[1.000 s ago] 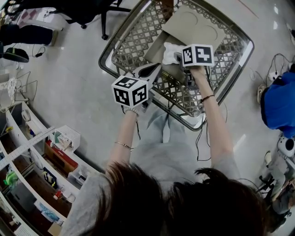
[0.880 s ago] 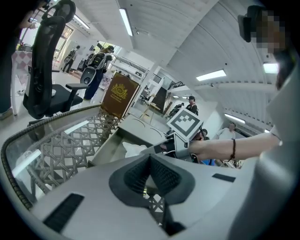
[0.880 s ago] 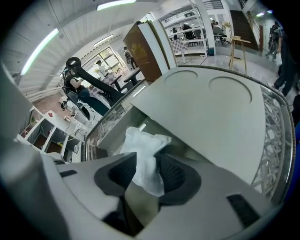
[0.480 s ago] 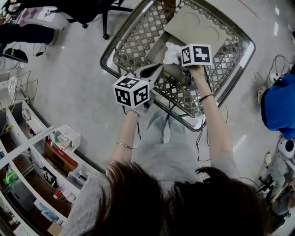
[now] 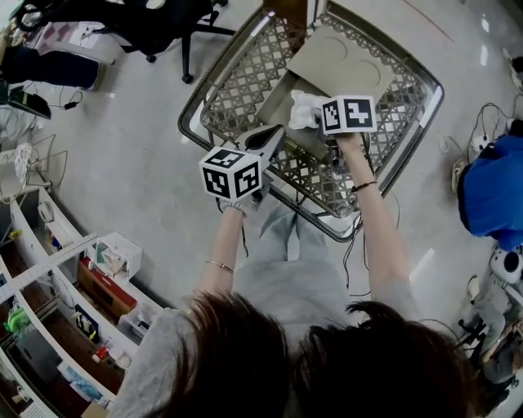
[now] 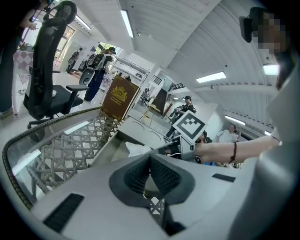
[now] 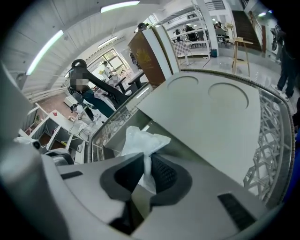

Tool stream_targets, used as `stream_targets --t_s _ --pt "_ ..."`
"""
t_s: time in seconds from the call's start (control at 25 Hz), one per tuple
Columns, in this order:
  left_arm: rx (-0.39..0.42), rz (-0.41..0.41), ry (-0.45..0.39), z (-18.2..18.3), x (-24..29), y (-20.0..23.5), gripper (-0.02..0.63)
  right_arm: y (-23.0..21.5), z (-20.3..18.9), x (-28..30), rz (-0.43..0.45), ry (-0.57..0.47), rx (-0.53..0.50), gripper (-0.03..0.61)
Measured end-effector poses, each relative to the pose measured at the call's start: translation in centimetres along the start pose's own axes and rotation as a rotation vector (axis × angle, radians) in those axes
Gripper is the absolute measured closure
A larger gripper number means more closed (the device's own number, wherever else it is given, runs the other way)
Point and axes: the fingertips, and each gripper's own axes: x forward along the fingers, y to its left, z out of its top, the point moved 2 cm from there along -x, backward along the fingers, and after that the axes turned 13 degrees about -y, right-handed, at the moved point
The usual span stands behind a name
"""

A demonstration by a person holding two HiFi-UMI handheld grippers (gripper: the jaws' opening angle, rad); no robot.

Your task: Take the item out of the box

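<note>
The right gripper [image 7: 146, 161] has its jaws closing on the white plastic bag [image 7: 140, 139] in the box [image 7: 206, 117]. I'd pinch firmly, then lift straight up. Near the box, the left gripper [image 6: 150, 171] has its jaws together, empty.

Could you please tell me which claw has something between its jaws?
The right claw: its jaws are closing on a white wad; the left claw is shut on nothing.

A rounded table [image 5: 233, 86] with a see-through top over a woven lattice frame stands on a pale, shiny floor [image 5: 122, 163]. One grey box [image 5: 282, 96] lies directly on the tabletop, near the middle, with its lid [image 5: 341, 59] folded open and flat towards the far side. A black office chair [image 5: 163, 16] stands on the floor just beside the table, and white shelves [image 5: 49, 286] stand well apart from it.
</note>
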Motion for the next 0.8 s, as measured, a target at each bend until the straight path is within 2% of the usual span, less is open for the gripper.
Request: stream_targets --t_s 0.4,0.8 --pt "0.022 0.002 -0.062 2.8 -1.1 -1.2 0.597 1.5 1.9 -4.1 0.049 -0.096 -0.007 0.514" --pt "0.067 -0.017 -0.124 5.8 -2.7 -3.3 0.597 4.3 3.8 -8.5 0.123 -0.202 -0.090 0.514"
